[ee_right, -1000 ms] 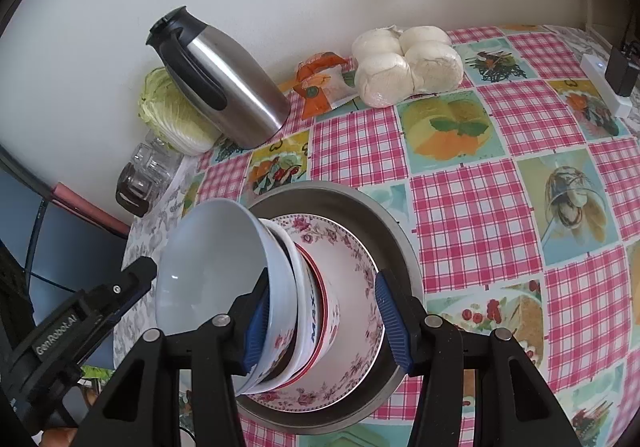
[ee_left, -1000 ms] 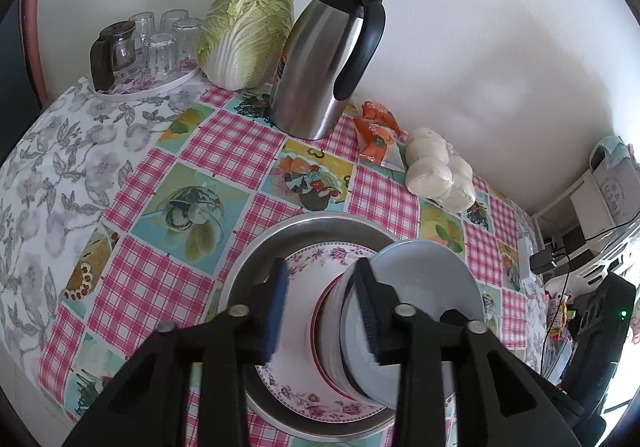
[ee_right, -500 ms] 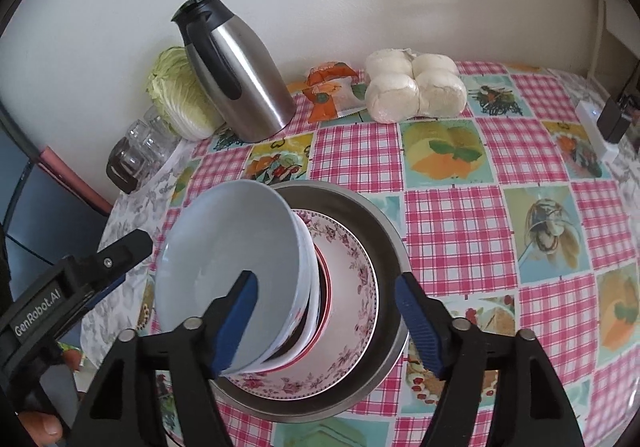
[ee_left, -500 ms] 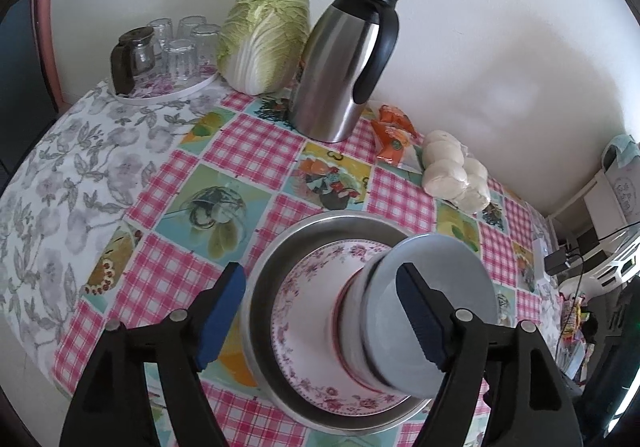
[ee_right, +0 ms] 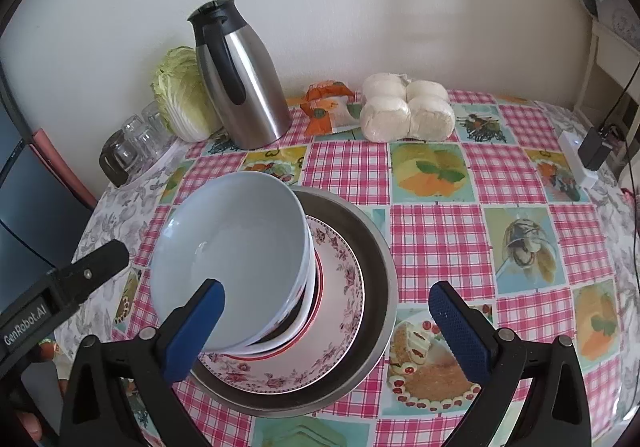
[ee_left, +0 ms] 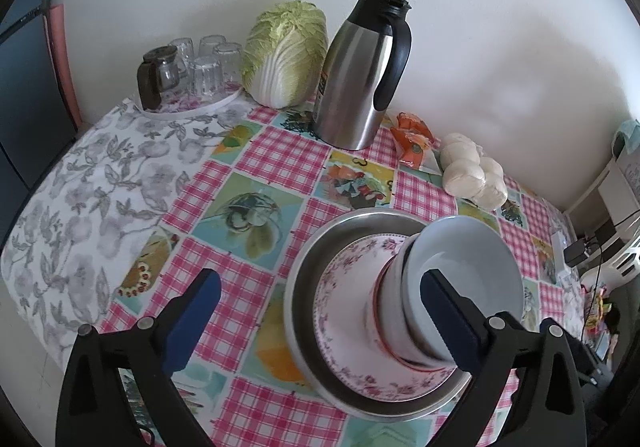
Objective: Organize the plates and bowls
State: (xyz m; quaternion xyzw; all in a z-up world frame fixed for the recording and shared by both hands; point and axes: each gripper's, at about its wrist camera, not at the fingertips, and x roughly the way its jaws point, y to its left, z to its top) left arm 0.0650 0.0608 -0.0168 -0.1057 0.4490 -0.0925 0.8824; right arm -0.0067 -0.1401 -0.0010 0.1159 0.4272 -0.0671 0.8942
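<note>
Left wrist view showed the left tongs (ee_left: 318, 319) spread wide and gripping nothing, above the checked-cloth worktop (ee_left: 256, 163). A stack of pale blue-white ceramic bowls (ee_left: 460, 279) sat on a floral-rimmed white plate (ee_left: 344, 311) inside a round steel basin (ee_left: 316, 247); the lower bowls were mostly hidden, so their number was unclear. In the right wrist view the right tongs (ee_right: 326, 323) also stood open and empty over the basin (ee_right: 372, 247), one blue pad (ee_right: 196, 327) covering the top bowl's (ee_right: 236, 247) near rim.
</note>
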